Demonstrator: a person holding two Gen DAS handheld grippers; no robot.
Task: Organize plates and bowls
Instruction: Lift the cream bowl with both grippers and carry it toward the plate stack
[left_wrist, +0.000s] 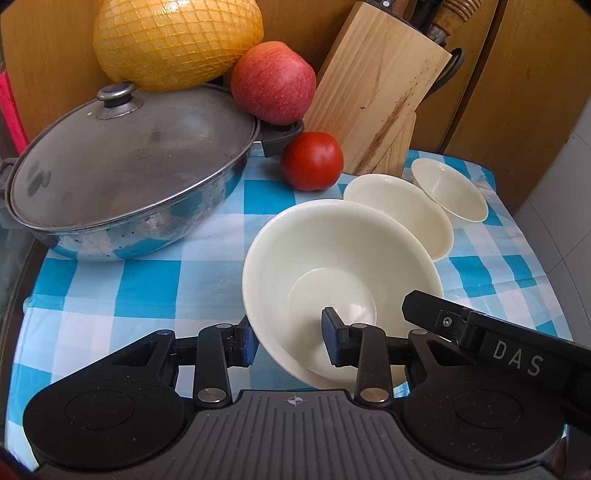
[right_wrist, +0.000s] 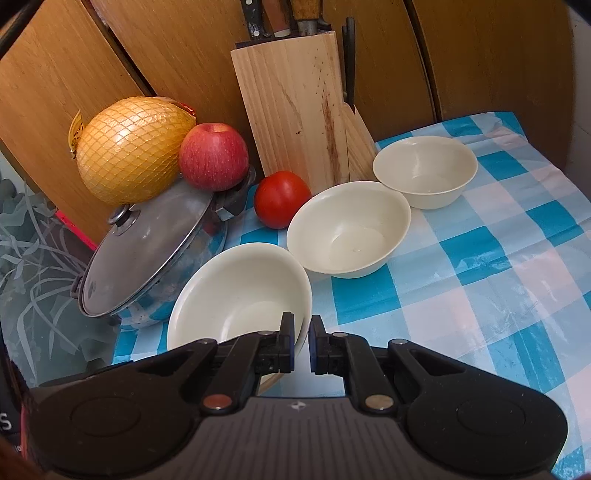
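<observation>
Three cream bowls stand in a row on the blue-checked cloth. My left gripper is open astride the near bowl: one pad is outside its near-left wall, the other hangs inside above the floor. That bowl looks tipped toward me. My right gripper is shut on the same bowl's right rim, with one pad inside and one outside. In the left wrist view its black finger reaches that rim from the right. The middle bowl and far bowl sit upright behind, close together.
A steel pot with a lid stands left of the bowls, with a netted pomelo and an apple resting on it. A tomato and a wooden knife block stand behind the bowls. Wooden panels close off the back.
</observation>
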